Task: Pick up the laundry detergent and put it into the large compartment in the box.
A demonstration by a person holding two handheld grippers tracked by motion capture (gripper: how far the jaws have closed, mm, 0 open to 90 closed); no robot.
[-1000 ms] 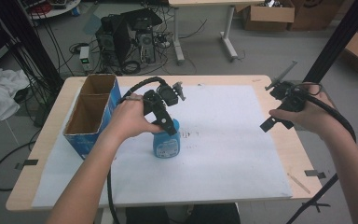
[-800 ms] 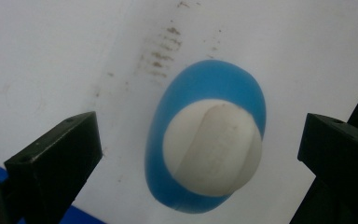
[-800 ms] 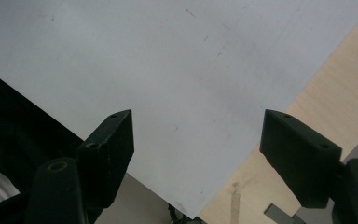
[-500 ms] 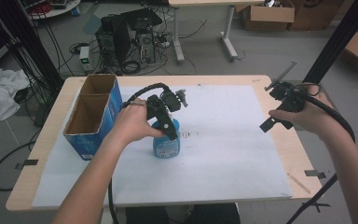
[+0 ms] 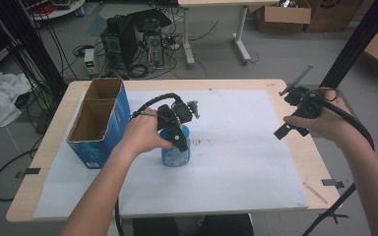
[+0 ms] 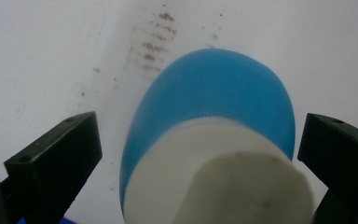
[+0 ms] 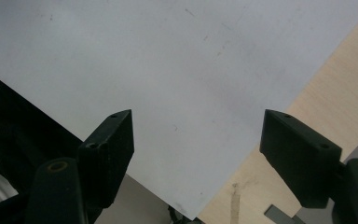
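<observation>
At the far left of the tabletop (image 5: 44, 162) I saw a blue cardboard box (image 5: 98, 123) standing open-topped, two compartments showing. Just to its right, my left claw (image 6: 196, 144) hung over the blue bottle (image 5: 176, 147), which stood upright on the white sheet (image 5: 236, 162) near the tabletop's middle, beside some faint brown smudges. In the left gripper view the jaws were spread wide on either side of the bottle's white cap (image 6: 223, 177), with a clear gap at each side, gripping nothing. Well apart to the right, my right claw (image 7: 198, 154) hovered above the sheet's edge and the bare wood, its jaws likewise wide open and empty.
</observation>
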